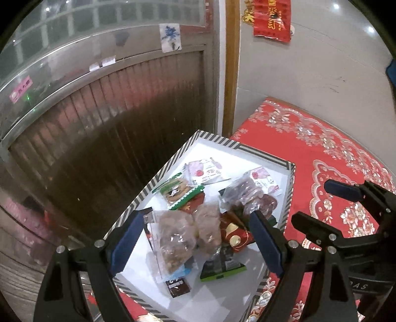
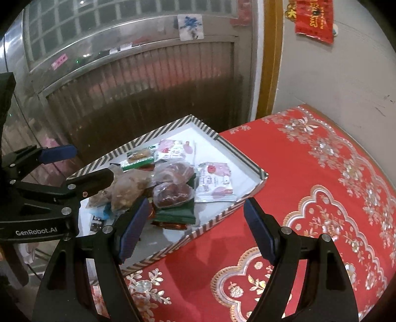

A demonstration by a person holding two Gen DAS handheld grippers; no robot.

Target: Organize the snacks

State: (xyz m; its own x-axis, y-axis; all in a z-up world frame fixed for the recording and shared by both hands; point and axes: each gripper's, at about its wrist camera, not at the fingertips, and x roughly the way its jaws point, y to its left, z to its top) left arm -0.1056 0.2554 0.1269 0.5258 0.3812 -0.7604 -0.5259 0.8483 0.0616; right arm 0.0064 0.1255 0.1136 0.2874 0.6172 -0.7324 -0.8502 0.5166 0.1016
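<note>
A shallow tray with a black-and-white striped rim [image 1: 158, 178] [image 2: 222, 218] holds a heap of snacks. In it lie clear bags of brown nuts [image 1: 175, 240] [image 2: 128, 188], clear bags of dark red fruit [image 1: 247, 195] [image 2: 173, 190], a green cookie packet [image 1: 178, 190] [image 2: 139, 157], white-and-pink packets [image 1: 203, 171] [image 2: 212, 183], a red-and-gold packet [image 1: 235, 235] and a dark green packet [image 1: 220, 267] [image 2: 175, 213]. My left gripper [image 1: 195, 237] [image 2: 81, 164] hangs open above the heap, holding nothing. My right gripper [image 2: 196, 230] [image 1: 321, 205] is open and empty over the tray's near right rim.
The tray sits at the corner of a table covered by a red embroidered cloth [image 2: 309, 198] [image 1: 321, 153]. Behind the table stand a ribbed metal door [image 1: 111, 111], a wooden door frame [image 1: 231, 74] and a white wall with a red hanging [image 1: 272, 19].
</note>
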